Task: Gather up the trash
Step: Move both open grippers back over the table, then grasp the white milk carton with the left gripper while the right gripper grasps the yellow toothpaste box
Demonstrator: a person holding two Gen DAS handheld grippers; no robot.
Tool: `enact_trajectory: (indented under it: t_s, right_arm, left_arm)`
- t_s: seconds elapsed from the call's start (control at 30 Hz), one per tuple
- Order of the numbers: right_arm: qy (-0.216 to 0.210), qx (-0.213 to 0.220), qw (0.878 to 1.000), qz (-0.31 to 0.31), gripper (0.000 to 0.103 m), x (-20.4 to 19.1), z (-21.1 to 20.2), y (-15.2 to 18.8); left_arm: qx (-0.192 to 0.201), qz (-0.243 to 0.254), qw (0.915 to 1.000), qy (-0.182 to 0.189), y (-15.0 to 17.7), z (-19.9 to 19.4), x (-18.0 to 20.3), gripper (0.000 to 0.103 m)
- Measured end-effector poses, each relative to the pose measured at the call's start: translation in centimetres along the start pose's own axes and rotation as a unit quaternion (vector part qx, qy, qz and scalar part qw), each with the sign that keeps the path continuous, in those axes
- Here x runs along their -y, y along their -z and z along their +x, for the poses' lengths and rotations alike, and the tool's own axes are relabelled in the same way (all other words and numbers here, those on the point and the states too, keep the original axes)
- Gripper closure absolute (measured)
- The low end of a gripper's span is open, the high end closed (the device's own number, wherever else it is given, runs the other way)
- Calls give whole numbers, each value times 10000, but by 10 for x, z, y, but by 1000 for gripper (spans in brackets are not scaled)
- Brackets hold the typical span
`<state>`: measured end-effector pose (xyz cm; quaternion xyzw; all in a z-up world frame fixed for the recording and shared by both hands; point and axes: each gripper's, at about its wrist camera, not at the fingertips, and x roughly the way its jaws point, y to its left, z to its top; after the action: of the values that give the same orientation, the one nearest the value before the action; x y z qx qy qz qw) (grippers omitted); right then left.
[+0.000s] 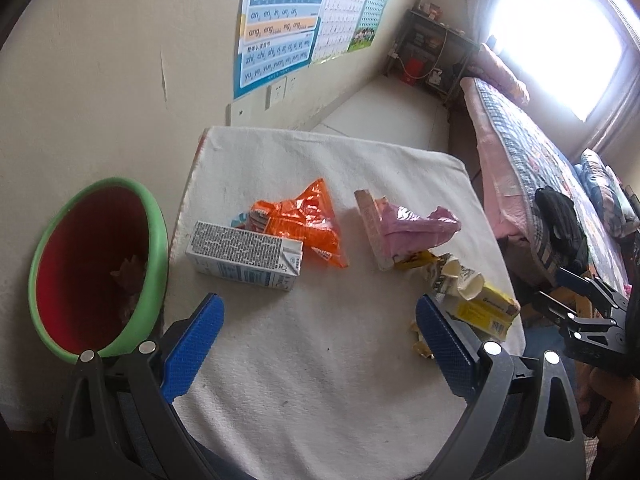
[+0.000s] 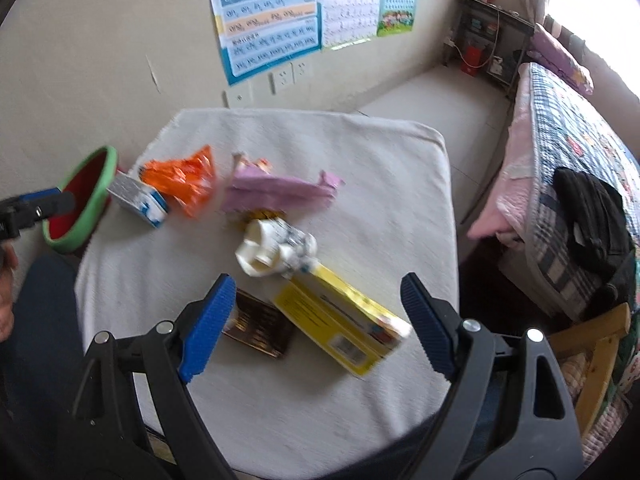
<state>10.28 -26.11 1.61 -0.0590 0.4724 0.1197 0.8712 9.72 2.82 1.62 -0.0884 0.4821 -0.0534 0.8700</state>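
Left wrist view: the left gripper [image 1: 320, 344] hovers over the near part of the bench [image 1: 320, 400], jaws spread wide with nothing between them. Bare white cloth lies under and ahead of it, open up to the carton [image 1: 244, 256]. The carton lies flat near the bench's left edge, its long axis running left to right, its folded end to the right. The orange wrapper [image 1: 308, 228] touches it from behind. Just off that left edge stands the bin [image 1: 156, 248], green-rimmed, red inside, tilted toward the camera, with some scraps in it.

The pink bag [image 1: 416, 224] lies at mid-bench, its twisted tail pointing right. The crushed cup [image 1: 460, 280] and yellow box [image 1: 484, 312] sit by the right edge.

In the right wrist view, which is blurred, the right gripper [image 2: 316, 320] is wide open and empty above the yellow box, whose long axis runs diagonally from the cup toward the near right. A dark wrapper [image 2: 260, 328] lies beside its left finger [image 2: 208, 328]. The bed [image 2: 560, 152] stands right of the bench, across a floor gap.
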Motion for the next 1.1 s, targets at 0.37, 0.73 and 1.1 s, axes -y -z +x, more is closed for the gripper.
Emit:
enact_trajectory:
  t_s: [0.37,0.73,1.1]
  right_arm:
    - [62,-611,9976,-316,20,9,37,27]
    - [37,-857,9950,-502,20,9,65,30]
    - [15,-982,9932,-630,20,17,76,30]
  left_arm:
    - [-181,-247,9993,-206,-3,19,-21,11]
    - [-421,-668,9962,-371,-9,51,-43,11]
    - [-809,-1388,9853,-574,-40,103,-53,11]
